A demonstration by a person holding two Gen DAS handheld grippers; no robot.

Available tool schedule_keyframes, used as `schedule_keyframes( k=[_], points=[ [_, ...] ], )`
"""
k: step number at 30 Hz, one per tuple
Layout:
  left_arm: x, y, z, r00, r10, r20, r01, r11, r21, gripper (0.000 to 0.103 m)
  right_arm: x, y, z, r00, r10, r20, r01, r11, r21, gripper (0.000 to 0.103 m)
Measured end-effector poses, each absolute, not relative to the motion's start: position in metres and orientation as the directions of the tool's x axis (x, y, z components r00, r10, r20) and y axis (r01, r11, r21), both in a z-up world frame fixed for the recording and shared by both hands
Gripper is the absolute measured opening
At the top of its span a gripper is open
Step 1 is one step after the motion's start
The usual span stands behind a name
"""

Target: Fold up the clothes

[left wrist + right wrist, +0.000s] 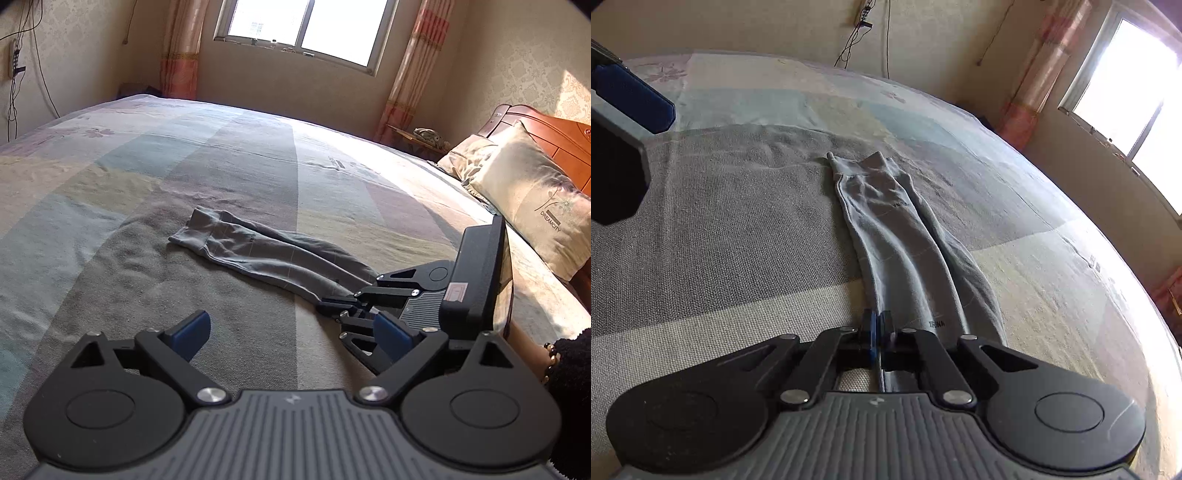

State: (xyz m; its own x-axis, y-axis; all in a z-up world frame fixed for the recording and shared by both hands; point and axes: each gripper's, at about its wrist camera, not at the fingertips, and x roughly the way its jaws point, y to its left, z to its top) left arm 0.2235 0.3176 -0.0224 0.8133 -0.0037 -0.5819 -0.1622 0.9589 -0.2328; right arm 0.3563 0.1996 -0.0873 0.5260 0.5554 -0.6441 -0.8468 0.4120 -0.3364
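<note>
Fingers [877, 325] clamping lengthwise trousers [897, 236]

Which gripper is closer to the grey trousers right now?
Right. The right gripper is shut on the near end of the grey trousers. The left gripper is open, hovering over the bed beside that end, touching nothing.

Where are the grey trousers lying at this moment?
The grey trousers lie stretched out on the bed cover; the right gripper pinches their near end, the open left gripper beside them.
</note>
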Motion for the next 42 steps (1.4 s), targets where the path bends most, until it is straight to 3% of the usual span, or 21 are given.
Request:
schedule_keyframes(
  k=[5, 9, 13, 20, 23, 25, 27, 31, 33, 39, 42],
  points=[
    [0.219, 0.326, -0.019, 0.829, 0.006, -0.56, -0.186, 0.946, -0.266, 0.095, 0.373, 0.195, -0.074, 0.355, 0.654, -0.668, -0.902, 0.428, -0.06, 0.004],
    [0.221, 0.328, -0.022, 0.822, 0.008, -0.569, -0.198, 0.942, -0.272, 0.095, 0.379, 0.189, -0.071, 0.3, 0.679, -0.67, -0.899, 0.436, 0.04, 0.021],
    [0.219, 0.334, -0.022, 0.813, 0.043, -0.581, -0.235, 0.936, -0.261, 0.096, 0.373, 0.184, -0.061, 0.343, 0.701, -0.626, -0.893, 0.449, 0.013, 0.023],
    [0.21, 0.35, -0.019, 0.796, 0.107, -0.596, -0.308, 0.919, -0.247, 0.096, 0.367, 0.23, -0.073, 0.424, 0.676, -0.603, -0.899, 0.396, -0.188, 0.023],
    [0.206, 0.356, -0.018, 0.804, 0.074, -0.59, -0.292, 0.914, -0.283, 0.096, 0.368, 0.252, -0.085, 0.468, 0.649, -0.6, -0.883, 0.381, -0.276, 0.022],
    [0.204, 0.357, -0.017, 0.82, 0.023, -0.572, -0.251, 0.913, -0.323, 0.096, 0.372, 0.255, -0.084, 0.443, 0.663, -0.603, -0.894, 0.381, -0.237, 0.022],
    [0.203, 0.355, -0.015, 0.84, -0.03, -0.542, -0.199, 0.912, -0.359, 0.096, 0.376, 0.254, -0.079, 0.403, 0.687, -0.605, -0.908, 0.383, -0.17, 0.004],
    [0.201, 0.348, -0.012, 0.865, -0.101, -0.492, -0.119, 0.91, -0.396, 0.099, 0.385, 0.252, -0.071, 0.321, 0.733, -0.599, -0.925, 0.378, -0.034, 0.003],
    [0.201, 0.345, -0.011, 0.868, -0.109, -0.484, -0.108, 0.91, -0.4, 0.099, 0.389, 0.247, -0.065, 0.302, 0.741, -0.6, -0.921, 0.389, 0.017, 0.015],
    [0.21, 0.343, -0.016, 0.862, -0.126, -0.491, -0.109, 0.9, -0.422, 0.099, 0.38, 0.167, -0.037, 0.389, 0.655, -0.648, -0.866, 0.5, -0.015, 0.016],
    [0.215, 0.335, -0.017, 0.855, -0.133, -0.501, -0.102, 0.905, -0.413, 0.099, 0.37, 0.142, -0.048, 0.413, 0.591, -0.693, -0.846, 0.53, -0.052, 0.016]
  ],
)
